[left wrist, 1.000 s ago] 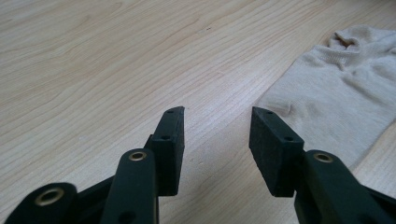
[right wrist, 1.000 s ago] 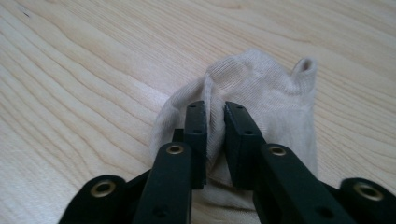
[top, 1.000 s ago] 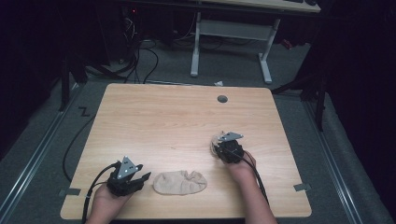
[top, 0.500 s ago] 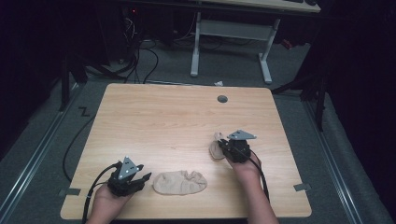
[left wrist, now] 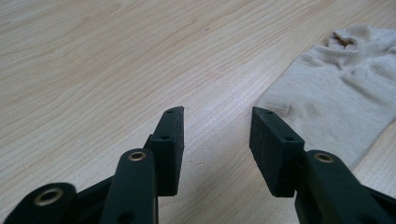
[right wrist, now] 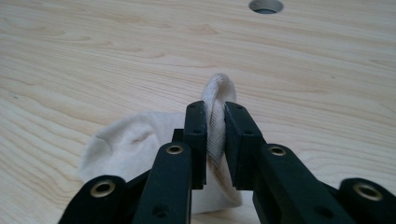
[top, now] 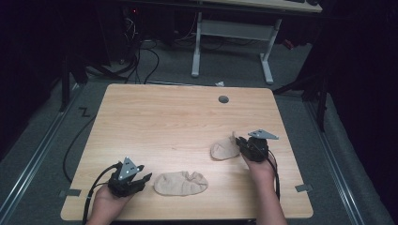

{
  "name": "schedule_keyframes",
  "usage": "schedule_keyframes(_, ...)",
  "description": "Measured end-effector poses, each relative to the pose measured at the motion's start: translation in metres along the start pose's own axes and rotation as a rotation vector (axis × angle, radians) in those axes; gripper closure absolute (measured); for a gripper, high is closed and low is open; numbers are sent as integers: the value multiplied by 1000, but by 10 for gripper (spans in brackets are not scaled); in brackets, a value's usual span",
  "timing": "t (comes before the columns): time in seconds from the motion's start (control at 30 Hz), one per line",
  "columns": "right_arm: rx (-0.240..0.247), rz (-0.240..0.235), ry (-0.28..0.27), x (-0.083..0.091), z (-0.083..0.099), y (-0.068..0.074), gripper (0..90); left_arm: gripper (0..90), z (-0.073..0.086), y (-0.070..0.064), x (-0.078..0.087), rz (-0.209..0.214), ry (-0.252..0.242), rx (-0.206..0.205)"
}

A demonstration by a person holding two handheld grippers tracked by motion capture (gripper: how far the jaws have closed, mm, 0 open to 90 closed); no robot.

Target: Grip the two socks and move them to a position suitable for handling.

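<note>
Socks are the work here, two beige ones on the wooden table (top: 141, 117). We hold the far sock (top: 224, 149) in our right gripper (top: 244, 146), whose jaws are pinched narrow on a raised fold of its edge; in the right gripper view the fold (right wrist: 215, 116) stands up between the pads while the rest of the fabric sags to the table toward seven o'clock. The near sock (top: 181, 183) lies flat close to the front edge, long axis running nine to three across the table. Our left gripper (top: 143, 178) rests just off that sock's nine o'clock end, jaws spread wide and holding nothing; in the left gripper view the near sock (left wrist: 336, 98) sits at about two o'clock from the jaws, probably just short of touching the right pad, though the angle leaves that unsure. From the held sock, the flat one lies toward seven o'clock, nearer our left hand.
</note>
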State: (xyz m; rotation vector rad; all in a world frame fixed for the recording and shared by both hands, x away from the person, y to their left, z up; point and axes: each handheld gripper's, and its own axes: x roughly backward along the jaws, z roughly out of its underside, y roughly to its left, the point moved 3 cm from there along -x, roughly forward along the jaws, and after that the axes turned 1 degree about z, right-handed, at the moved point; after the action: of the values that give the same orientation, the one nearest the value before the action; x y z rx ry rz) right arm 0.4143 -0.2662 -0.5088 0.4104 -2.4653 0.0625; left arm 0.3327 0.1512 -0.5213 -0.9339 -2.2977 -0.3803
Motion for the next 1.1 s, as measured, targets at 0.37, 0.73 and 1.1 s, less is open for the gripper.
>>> schedule_keyframes(0.37, -25, 66, 64, -4, 16, -24, 733, 561, 0, 1, 2, 1, -2, 6)
schedule_keyframes(0.73, 29, 132, 39, -2, 10, -30, 753, 560, 0, 0, 1, -3, 0, 7)
schedule_keyframes(1.1, 68, 111, 171, -24, 22, -30, 900, 574, 0, 2, 2, -16, -4, 14)
